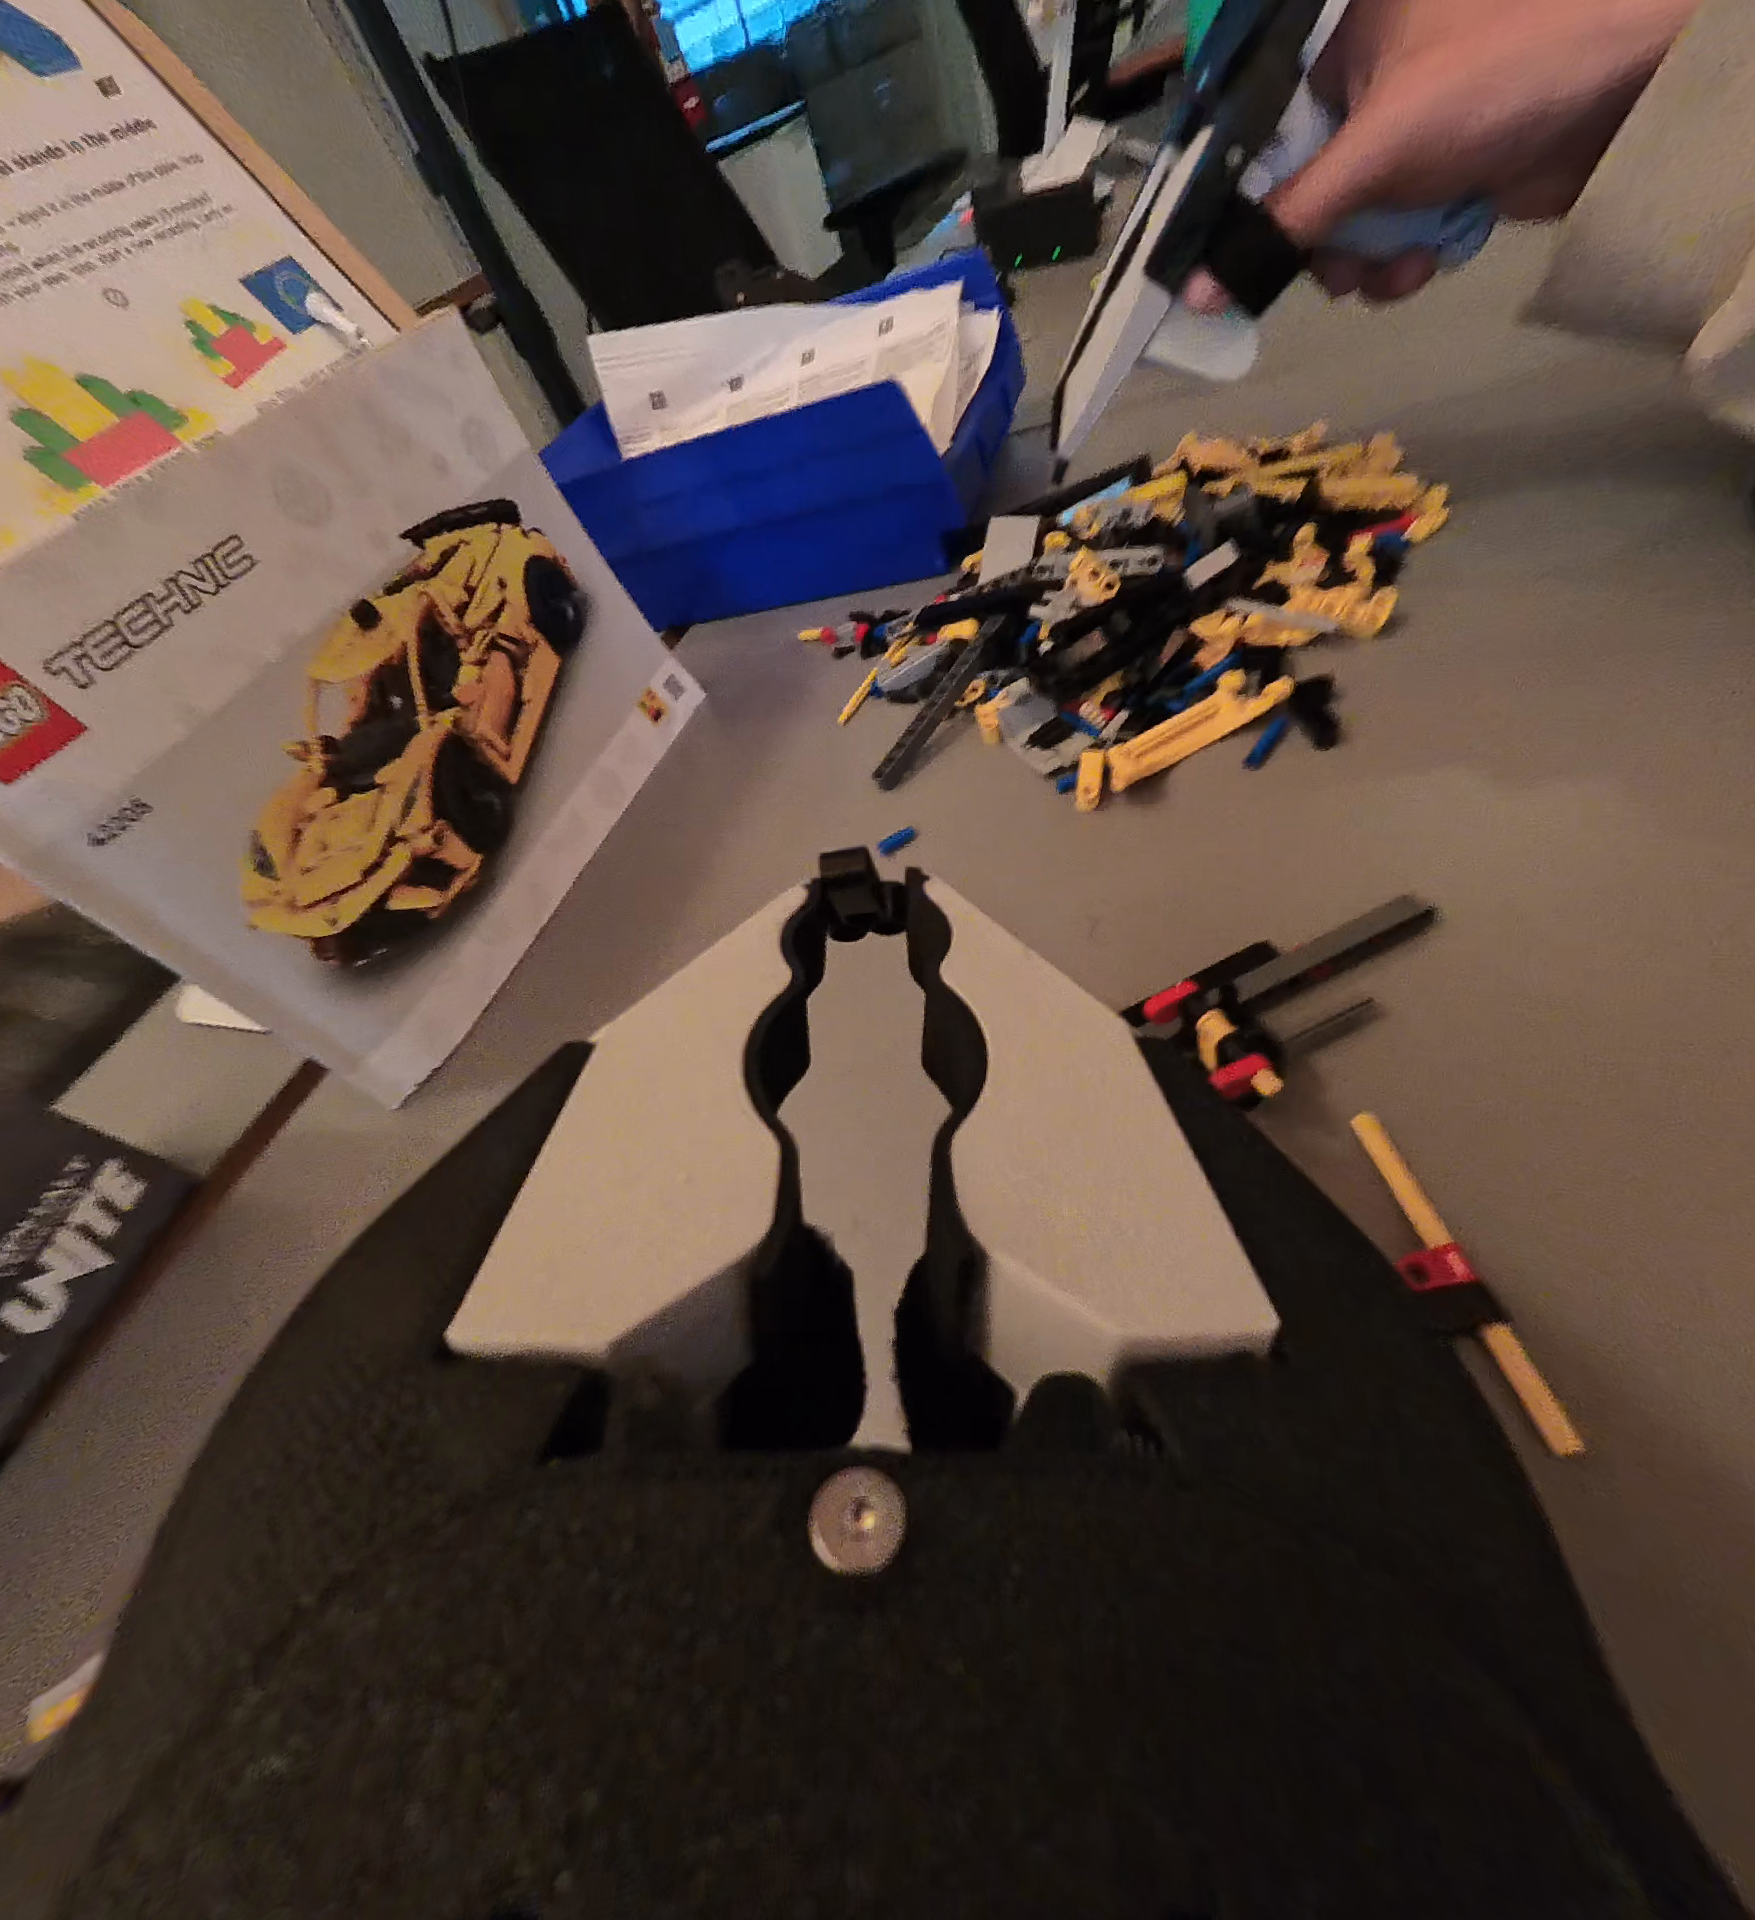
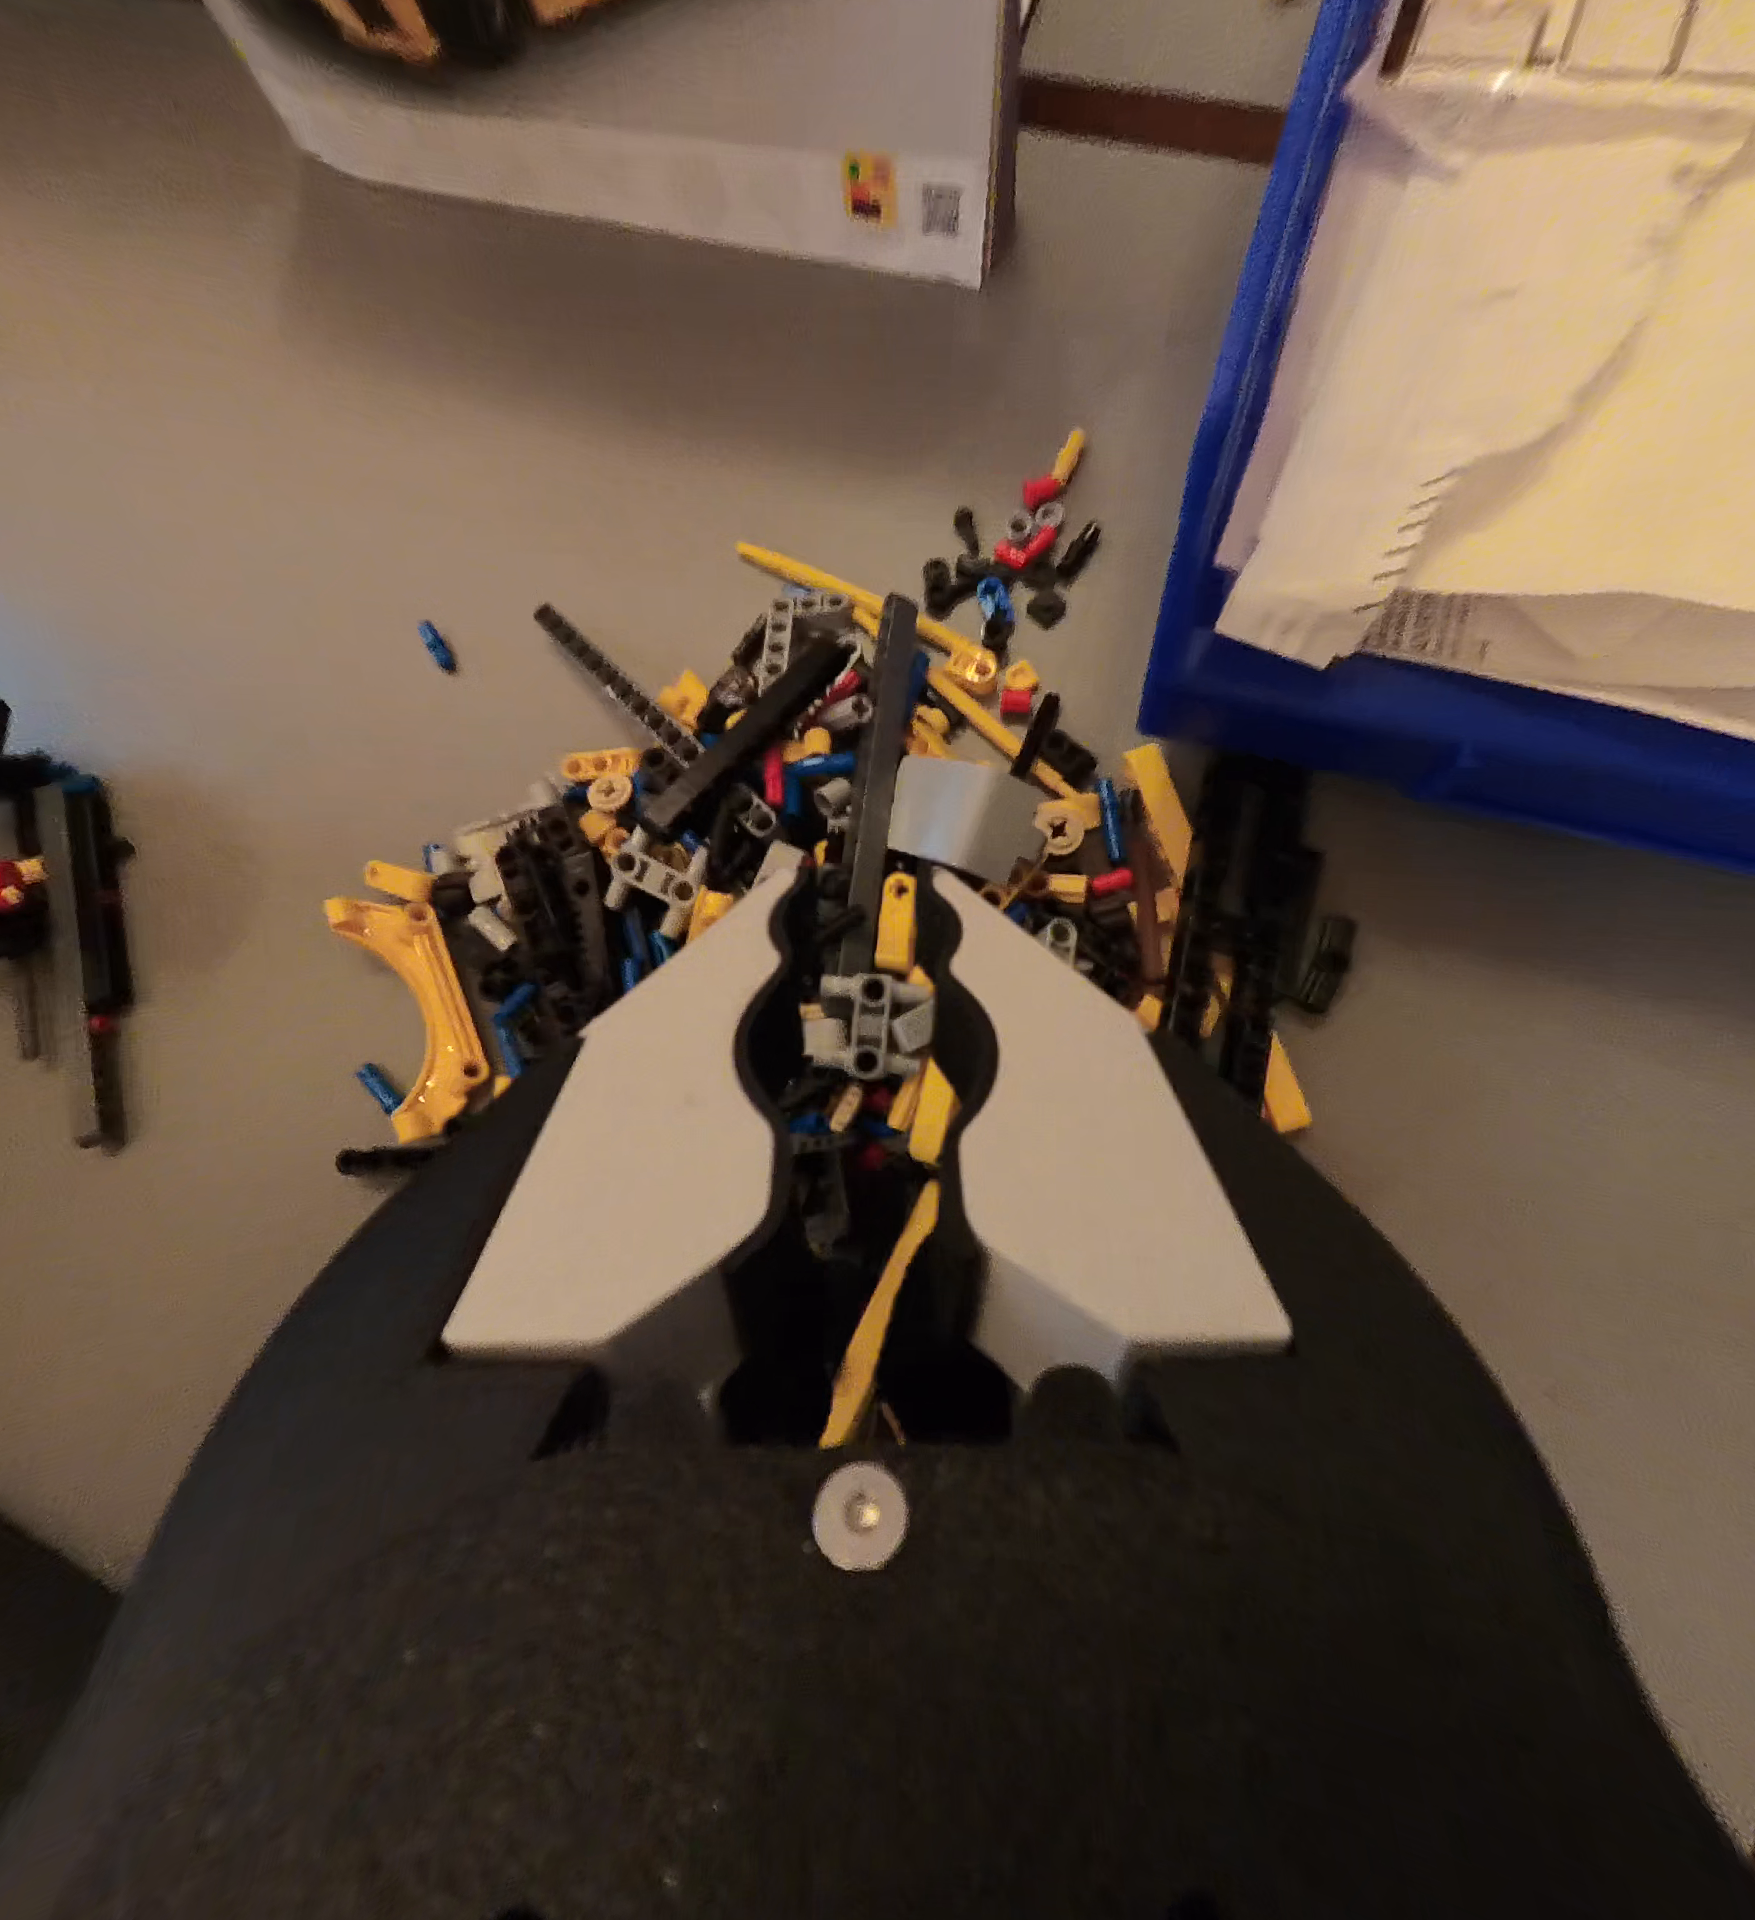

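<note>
Black piece [image 1: 849, 891] pinched between left gripper [image 1: 865, 896] fingers' tips.

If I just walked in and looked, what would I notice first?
Probably the big messy pile of yellow, black and blue building pieces on the grey table, with the right gripper hanging just above it, jaws apart. Next, the toy box picturing a yellow car leaning on the left, beside a blue bin stuffed with white paper bags. The left gripper pinches one small black piece.
</note>
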Demonstrator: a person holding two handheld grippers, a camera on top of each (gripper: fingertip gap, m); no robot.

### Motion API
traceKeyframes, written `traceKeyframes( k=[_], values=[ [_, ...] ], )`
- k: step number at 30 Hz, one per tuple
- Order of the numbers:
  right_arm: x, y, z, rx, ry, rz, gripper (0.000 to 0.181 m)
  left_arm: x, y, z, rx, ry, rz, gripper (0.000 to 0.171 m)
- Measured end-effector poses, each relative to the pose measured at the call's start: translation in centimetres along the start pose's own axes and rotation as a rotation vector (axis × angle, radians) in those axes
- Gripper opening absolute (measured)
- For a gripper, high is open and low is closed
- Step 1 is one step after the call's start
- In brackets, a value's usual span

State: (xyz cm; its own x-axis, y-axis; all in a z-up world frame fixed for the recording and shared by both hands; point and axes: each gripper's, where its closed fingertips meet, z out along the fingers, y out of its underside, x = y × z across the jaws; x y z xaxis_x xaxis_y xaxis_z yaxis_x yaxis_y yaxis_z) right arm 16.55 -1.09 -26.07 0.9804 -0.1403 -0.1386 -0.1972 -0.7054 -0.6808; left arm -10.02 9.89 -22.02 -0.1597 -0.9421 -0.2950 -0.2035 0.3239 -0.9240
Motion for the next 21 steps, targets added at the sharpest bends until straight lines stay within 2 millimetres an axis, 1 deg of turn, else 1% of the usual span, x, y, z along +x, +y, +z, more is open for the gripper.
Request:
traceKeyframes(
  k=[2,4,6,7,8,9,11,12,13,14,15,17,18,21],
  values=[
    [-0.9,-0.9,-0.3,0.033,-0.006,-0.013,0.019,0.2,-0.3,0.0,0.024,0.020,-0.035,0.015],
    [-1.5,-1.5,0.0,0.029,0.046,-0.057,0.022,0.4,-0.5,0.0,0.032,0.028,-0.046,0.015],
    [-2.0,-1.2,0.5,-0.028,0.097,-0.108,0.023,0.8,-0.3,0.1,0.023,0.034,-0.031,0.015],
    [-2.7,-1.4,0.8,-0.037,0.085,-0.120,0.023,0.9,-0.3,0.2,0.018,0.033,-0.020,0.015],
    [-4.3,-1.8,1.1,-0.013,0.023,-0.122,0.023,1.0,-0.3,0.2,0.018,0.035,-0.014,0.015],
    [-7.2,-2.8,1.5,0.040,-0.096,-0.118,0.024,1.2,-0.4,0.3,0.023,0.041,-0.012,0.015],
    [-15.1,-4.9,1.4,0.197,-0.424,-0.153,0.026,1.7,-0.5,0.5,0.026,0.053,-0.002,0.015],
    [-18.6,-5.5,1.2,0.256,-0.540,-0.174,0.026,1.9,-0.5,0.6,0.021,0.056,0.005,0.015],
    [-21.7,-5.5,1.3,0.280,-0.624,-0.202,0.024,2.0,-0.3,0.7,0.011,0.059,0.012,0.015],
    [-24.3,-5.3,1.6,0.284,-0.678,-0.236,0.023,2.2,-0.2,0.9,0.002,0.060,0.020,0.015],
    [-26.2,-4.8,2.2,0.272,-0.697,-0.272,0.023,2.3,0.0,1.0,-0.006,0.059,0.030,0.015],
    [-28.4,-4.1,3.2,0.241,-0.679,-0.312,0.018,2.2,0.3,1.2,-0.029,0.036,0.054,0.015],
    [-29.1,-3.7,3.5,0.226,-0.687,-0.312,0.019,2.1,0.5,1.4,-0.048,0.023,0.066,0.015],
    [-29.2,-3.6,4.6,0.209,-0.647,-0.254,0.019,1.8,1.3,1.6,-0.097,-0.019,0.125,0.015]
  ],
)
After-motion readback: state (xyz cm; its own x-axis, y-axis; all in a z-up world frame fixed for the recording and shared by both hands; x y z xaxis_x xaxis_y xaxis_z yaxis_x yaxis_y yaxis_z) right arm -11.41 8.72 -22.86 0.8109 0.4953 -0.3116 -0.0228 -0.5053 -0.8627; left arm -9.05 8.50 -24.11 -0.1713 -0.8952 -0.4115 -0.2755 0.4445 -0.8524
